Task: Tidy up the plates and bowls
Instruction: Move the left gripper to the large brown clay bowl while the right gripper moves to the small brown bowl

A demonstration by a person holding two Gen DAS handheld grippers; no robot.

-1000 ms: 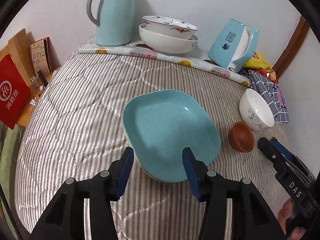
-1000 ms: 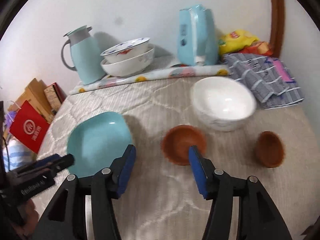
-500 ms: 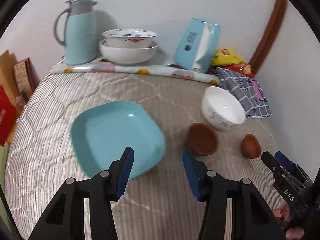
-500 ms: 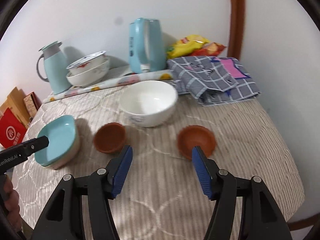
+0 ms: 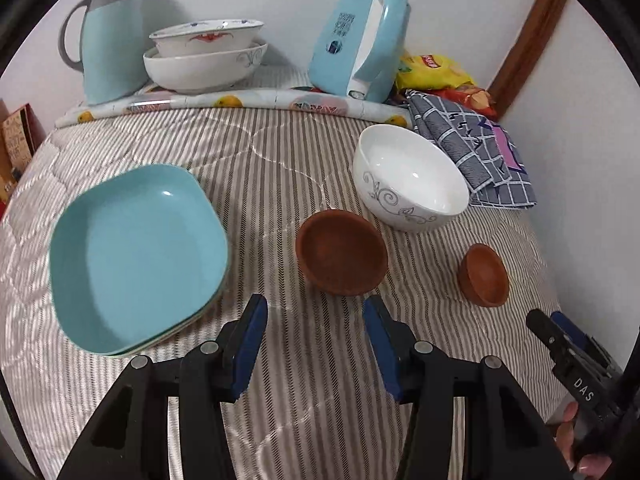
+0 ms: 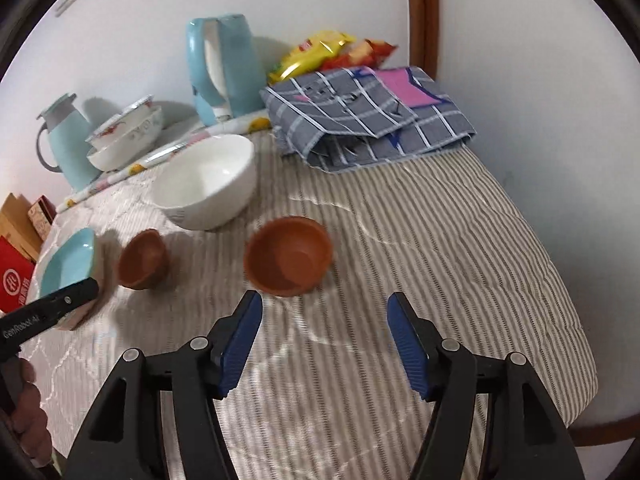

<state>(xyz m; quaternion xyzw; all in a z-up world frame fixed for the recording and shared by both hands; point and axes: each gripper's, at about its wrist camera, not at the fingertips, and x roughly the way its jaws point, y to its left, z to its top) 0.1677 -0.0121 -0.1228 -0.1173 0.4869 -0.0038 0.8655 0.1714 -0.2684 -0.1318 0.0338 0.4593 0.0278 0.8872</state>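
A stack of teal square plates (image 5: 136, 252) lies on the striped table cover at the left; it also shows in the right wrist view (image 6: 68, 268). A brown bowl (image 5: 342, 258) sits just ahead of my open, empty left gripper (image 5: 316, 332). A second, smaller brown bowl (image 5: 484, 275) lies to its right and sits close in front of my open, empty right gripper (image 6: 324, 332) as the bowl (image 6: 288, 256). A white patterned bowl (image 5: 410, 184) stands behind them. Two stacked white bowls (image 5: 206, 58) stand at the back.
At the back stand a teal jug (image 5: 108, 36), a teal tissue box (image 5: 360, 44), snack bags (image 5: 436, 72) and a folded checked cloth (image 5: 476, 148). A rolled floral sheet (image 5: 240, 102) lies across the back. The table edge (image 6: 576, 320) drops off at the right.
My left gripper has swung right, from over the teal plates to facing the brown bowl. My right gripper has swung right and moved closer to the second brown bowl.
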